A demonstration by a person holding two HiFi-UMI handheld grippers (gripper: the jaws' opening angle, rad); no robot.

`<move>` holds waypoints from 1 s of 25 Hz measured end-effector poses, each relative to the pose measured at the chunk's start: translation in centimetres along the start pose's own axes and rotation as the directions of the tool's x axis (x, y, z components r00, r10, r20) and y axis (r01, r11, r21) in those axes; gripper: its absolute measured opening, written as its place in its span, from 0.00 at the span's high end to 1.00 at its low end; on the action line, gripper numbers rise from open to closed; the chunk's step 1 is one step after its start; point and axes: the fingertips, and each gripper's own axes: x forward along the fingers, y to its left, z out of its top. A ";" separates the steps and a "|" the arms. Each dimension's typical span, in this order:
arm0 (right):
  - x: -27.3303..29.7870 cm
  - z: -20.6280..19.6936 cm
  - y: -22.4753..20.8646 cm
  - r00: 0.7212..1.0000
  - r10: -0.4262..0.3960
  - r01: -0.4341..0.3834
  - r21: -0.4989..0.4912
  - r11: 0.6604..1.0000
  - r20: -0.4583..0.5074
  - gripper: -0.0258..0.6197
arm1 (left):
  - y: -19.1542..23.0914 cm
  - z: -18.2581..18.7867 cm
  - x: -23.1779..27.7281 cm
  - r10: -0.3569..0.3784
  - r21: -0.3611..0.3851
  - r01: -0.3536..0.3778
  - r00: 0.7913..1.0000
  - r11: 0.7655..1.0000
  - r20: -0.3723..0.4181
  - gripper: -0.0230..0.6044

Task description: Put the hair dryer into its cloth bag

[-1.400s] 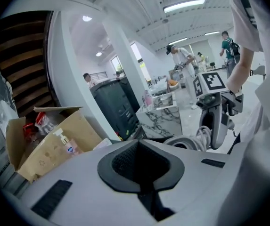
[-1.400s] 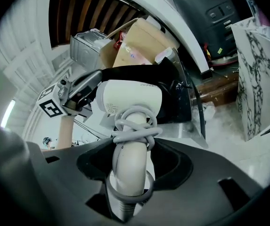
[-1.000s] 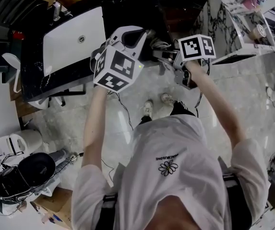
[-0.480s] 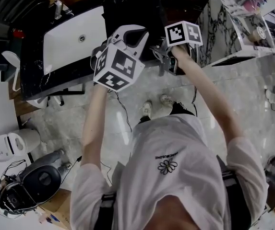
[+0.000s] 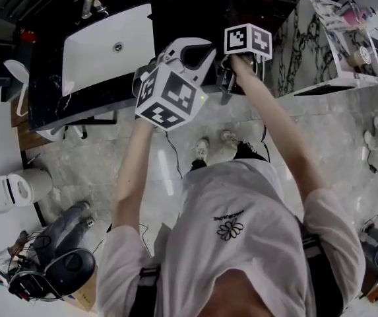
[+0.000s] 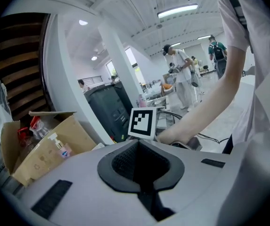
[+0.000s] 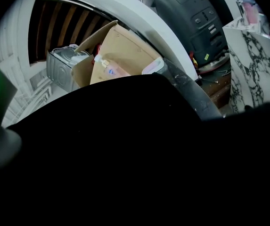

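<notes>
Head view: a white rectangular sink (image 5: 109,48) sits in a glossy black counter (image 5: 50,94), with the left gripper (image 5: 195,53) and right gripper (image 5: 228,78) above its edge.

Left gripper view: the jaws are clenched together, nothing visible between them. An open cardboard box (image 6: 40,147) holds bottles (image 6: 59,145).

Right gripper view: a black mass (image 7: 125,164) covers the jaws — grip unreadable. The hair dryer cannot be made out.

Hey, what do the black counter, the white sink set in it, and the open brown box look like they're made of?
Black counter: likely polished marble or a stone-look slab; thin white veins show.
White rectangular sink: smooth, even white, probably ceramic, though it could be resin.
Open brown box: matte cardboard, judging by its folded flaps and plain tan faces.
</notes>
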 end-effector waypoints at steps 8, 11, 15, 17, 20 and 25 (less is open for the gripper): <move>1.9 2.1 -2.0 0.987 -0.153 0.159 -0.146 0.976 0.051 0.62 | 0.6 -2.4 0.2 0.017 -0.049 -0.019 0.999 0.999 -0.038 0.94; 2.2 2.5 -2.1 0.986 -0.159 0.166 -0.160 0.973 0.057 0.62 | 0.8 -2.8 0.4 0.021 -0.067 -0.023 0.999 0.997 -0.043 0.94; 2.3 2.6 -2.0 0.985 -0.164 0.171 -0.160 0.972 0.059 0.62 | 1.2 -2.7 0.5 0.024 -0.078 -0.026 0.999 0.997 -0.032 0.94; 2.4 2.5 -2.0 0.981 -0.186 0.193 -0.174 0.966 0.059 0.62 | 1.3 -2.6 0.5 0.026 -0.078 -0.029 0.999 0.997 -0.030 0.94; 2.0 2.3 -1.6 0.981 -0.177 0.189 -0.182 0.965 0.078 0.60 | 1.2 -2.4 0.5 0.028 -0.079 -0.030 0.999 0.996 -0.029 0.94; 0.3 2.3 -0.2 0.989 -0.092 0.114 -0.201 0.973 0.114 0.58 | 1.0 -2.6 0.5 0.030 -0.077 -0.032 0.999 0.996 -0.028 0.94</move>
